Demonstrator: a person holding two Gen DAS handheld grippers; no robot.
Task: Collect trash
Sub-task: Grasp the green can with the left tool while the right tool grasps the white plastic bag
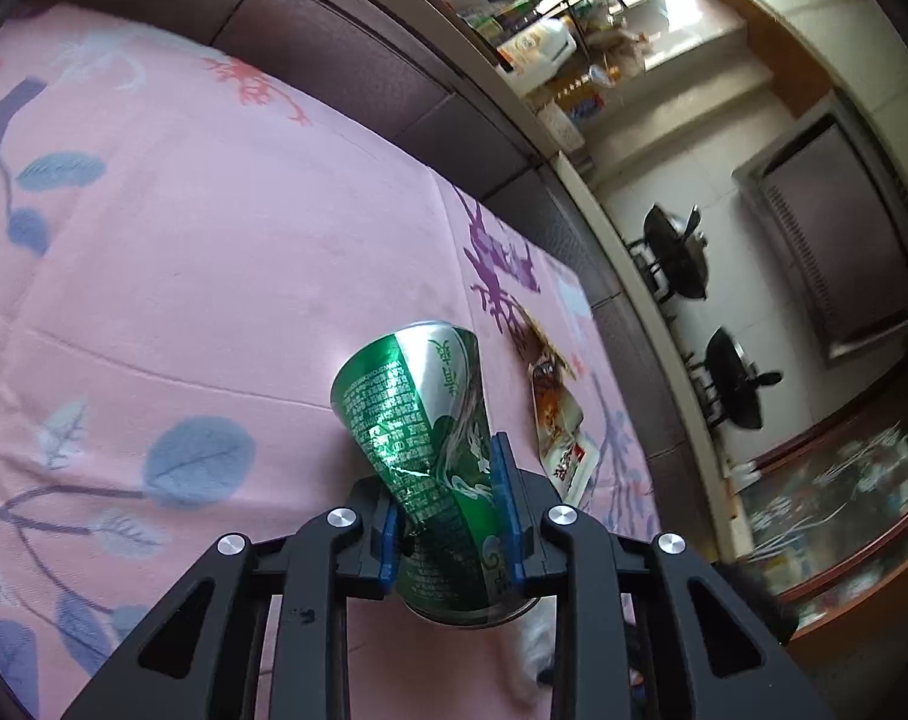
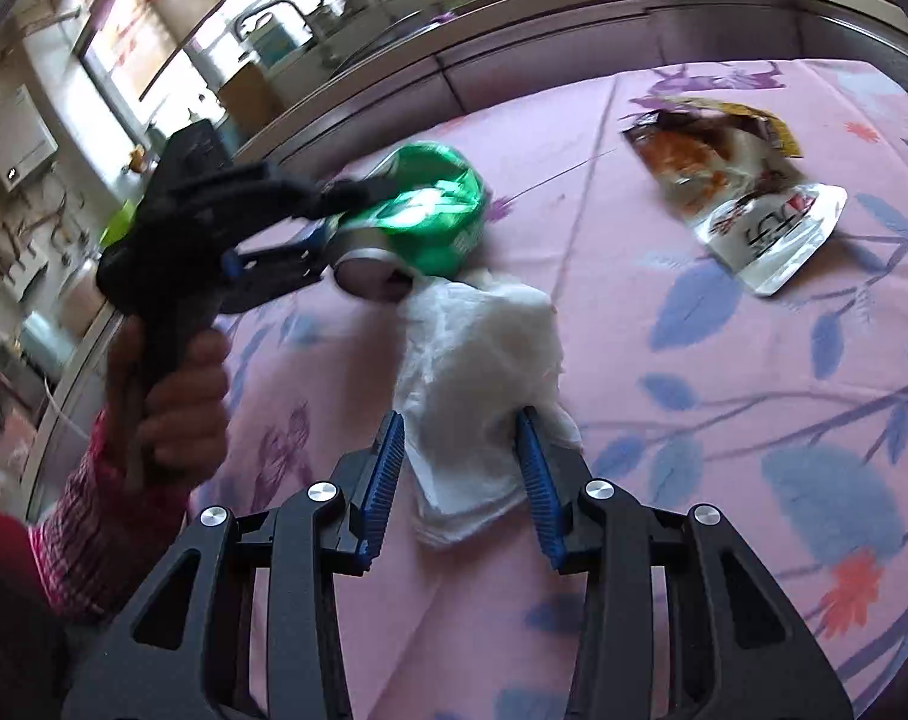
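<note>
My left gripper (image 1: 448,480) is shut on a dented green drink can (image 1: 424,420) and holds it above the pink flowered tablecloth (image 1: 214,252). The can (image 2: 436,222) and the left gripper (image 2: 334,216) also show in the right wrist view, at the upper left. My right gripper (image 2: 460,426) is open, its blue pads on either side of a crumpled white tissue (image 2: 484,372) that lies on the cloth. An opened snack wrapper (image 2: 736,180) lies flat at the upper right; it shows in the left wrist view (image 1: 556,408) beyond the can.
The table's dark edge (image 1: 346,48) runs along the far side. Beyond it are a kitchen counter with a stove and pans (image 1: 682,252) and cluttered shelves (image 1: 550,18). A sink and window (image 2: 310,18) lie behind the table.
</note>
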